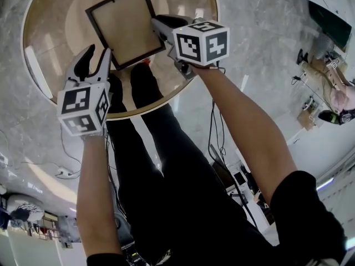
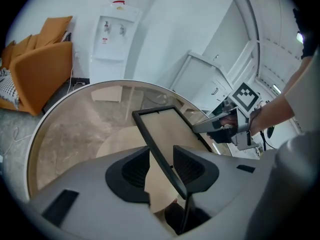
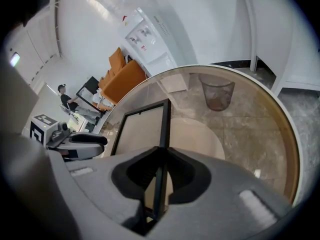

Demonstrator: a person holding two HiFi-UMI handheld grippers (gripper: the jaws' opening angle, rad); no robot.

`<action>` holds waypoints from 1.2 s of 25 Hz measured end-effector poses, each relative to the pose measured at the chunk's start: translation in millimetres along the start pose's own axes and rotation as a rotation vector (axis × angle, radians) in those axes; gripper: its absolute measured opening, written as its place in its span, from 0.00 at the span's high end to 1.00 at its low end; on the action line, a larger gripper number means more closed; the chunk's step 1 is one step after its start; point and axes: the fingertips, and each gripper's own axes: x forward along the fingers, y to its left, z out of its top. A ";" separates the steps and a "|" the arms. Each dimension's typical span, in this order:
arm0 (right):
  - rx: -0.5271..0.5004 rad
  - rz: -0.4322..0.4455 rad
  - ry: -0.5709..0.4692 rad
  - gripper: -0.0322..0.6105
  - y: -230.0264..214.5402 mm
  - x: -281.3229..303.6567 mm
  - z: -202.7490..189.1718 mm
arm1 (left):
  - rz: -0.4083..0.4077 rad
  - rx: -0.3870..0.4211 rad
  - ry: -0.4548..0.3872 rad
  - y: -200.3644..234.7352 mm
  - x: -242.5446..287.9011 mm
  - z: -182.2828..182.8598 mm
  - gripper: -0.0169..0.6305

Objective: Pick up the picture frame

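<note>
The left claw stands wide apart at the near left corner of the picture frame. The frame's edge passes between its pads, but they do not press on it. The right claw is clamped on the frame's right edge and seems to hold it tilted over the middle of the round table. One grasp is made and the lift looks begun; the second grip is probably what remains.

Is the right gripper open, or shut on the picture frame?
Shut: the right gripper clamps the black edge of the picture frame from both sides.
</note>
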 end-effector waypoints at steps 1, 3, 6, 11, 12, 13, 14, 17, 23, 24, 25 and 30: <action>-0.003 -0.012 0.003 0.87 0.8 0.1 0.0 | -0.002 -0.009 0.003 1.2 2.4 0.7 0.73; -0.002 -0.019 0.007 0.88 2.7 0.1 -0.1 | -0.007 -0.018 0.002 2.4 4.2 4.2 0.73; 0.026 0.015 -0.008 0.89 6.8 -2.8 2.5 | -0.014 -0.018 -0.001 3.3 3.5 7.4 0.73; 0.058 0.046 -0.031 0.89 13.3 -9.4 4.6 | -0.029 -0.046 -0.013 -0.5 -3.7 10.7 0.72; 0.059 0.051 -0.034 0.89 14.1 -9.3 4.6 | -0.035 -0.054 -0.013 -2.1 -3.8 10.7 0.72; 0.060 0.054 -0.038 0.89 14.7 -9.1 4.9 | -0.042 -0.062 -0.008 -3.6 -3.3 10.3 0.72; 0.058 0.057 -0.041 0.89 15.2 -9.1 5.5 | -0.047 -0.070 -0.002 -4.6 -2.8 9.5 0.72; 0.051 0.066 -0.051 0.89 18.3 -11.2 9.4 | -0.043 -0.081 0.004 -4.2 -3.8 10.0 0.72; 0.046 0.103 -0.082 0.89 28.9 -24.8 17.7 | -0.073 -0.169 -0.032 -7.1 -15.4 20.6 0.72; 0.049 0.110 -0.091 0.89 31.1 -27.5 19.4 | -0.084 -0.194 -0.045 -8.6 -18.5 24.5 0.72; 0.052 0.118 -0.099 0.89 33.3 -30.1 21.0 | -0.094 -0.213 -0.055 -10.7 -21.3 28.1 0.72; 0.069 0.149 -0.133 0.89 33.2 -41.4 28.3 | -0.137 -0.263 -0.091 -26.3 -18.4 45.3 0.72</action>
